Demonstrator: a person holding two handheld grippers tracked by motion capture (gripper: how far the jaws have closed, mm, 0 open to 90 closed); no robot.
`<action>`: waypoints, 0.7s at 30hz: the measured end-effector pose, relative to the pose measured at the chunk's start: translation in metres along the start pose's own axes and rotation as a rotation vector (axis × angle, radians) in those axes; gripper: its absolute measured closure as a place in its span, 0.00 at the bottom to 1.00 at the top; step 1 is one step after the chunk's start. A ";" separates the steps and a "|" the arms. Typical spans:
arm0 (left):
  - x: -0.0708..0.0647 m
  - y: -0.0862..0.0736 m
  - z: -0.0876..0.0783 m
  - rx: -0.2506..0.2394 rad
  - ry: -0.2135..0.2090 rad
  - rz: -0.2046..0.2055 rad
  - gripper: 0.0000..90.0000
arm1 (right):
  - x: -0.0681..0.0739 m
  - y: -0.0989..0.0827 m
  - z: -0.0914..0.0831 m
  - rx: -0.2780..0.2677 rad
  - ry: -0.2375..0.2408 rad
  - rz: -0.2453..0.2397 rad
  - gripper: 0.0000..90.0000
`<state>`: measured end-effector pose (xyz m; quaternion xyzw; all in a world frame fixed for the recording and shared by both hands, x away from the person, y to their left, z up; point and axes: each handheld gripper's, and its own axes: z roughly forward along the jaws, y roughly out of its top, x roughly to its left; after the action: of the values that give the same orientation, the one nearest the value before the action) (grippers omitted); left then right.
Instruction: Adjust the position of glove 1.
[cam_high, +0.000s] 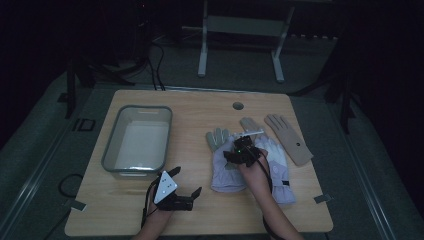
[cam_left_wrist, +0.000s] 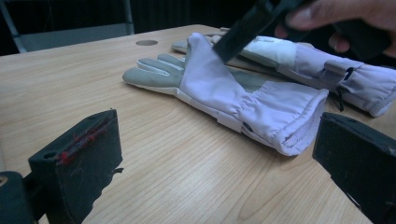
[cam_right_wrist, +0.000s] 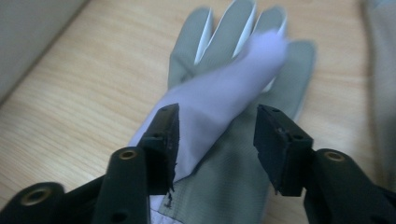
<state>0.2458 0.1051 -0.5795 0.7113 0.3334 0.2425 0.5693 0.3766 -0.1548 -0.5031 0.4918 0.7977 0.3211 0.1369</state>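
1. The left gripper (cam_high: 186, 193) rested at the near table (cam_high: 210, 107) edge, jaws wide apart, holding nothing.
2. The right gripper (cam_right_wrist: 215, 135) hovered over the lilac glove (cam_right_wrist: 219, 107), jaws apart, not pressing it.
3. That glove (cam_high: 223, 165) lay mid-table, long axis running near to far, fingers pointing away, a flap folded toward them.
4. Farther right lay a tan glove (cam_high: 290, 137); far left, a bin (cam_high: 114, 145).
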 end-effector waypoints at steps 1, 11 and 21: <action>0.000 0.000 0.000 0.000 0.000 0.001 0.02 | -0.002 0.002 -0.004 -0.005 0.003 0.001 0.54; -0.001 0.000 0.000 -0.001 -0.004 0.019 0.02 | -0.030 0.012 -0.045 -0.079 -0.031 0.003 0.49; -0.001 0.000 -0.001 -0.002 -0.001 0.016 0.02 | -0.064 0.006 -0.077 -0.096 -0.068 -0.003 0.48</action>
<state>0.2445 0.1047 -0.5795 0.7133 0.3274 0.2470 0.5683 0.3704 -0.2374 -0.4474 0.4940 0.7770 0.3420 0.1879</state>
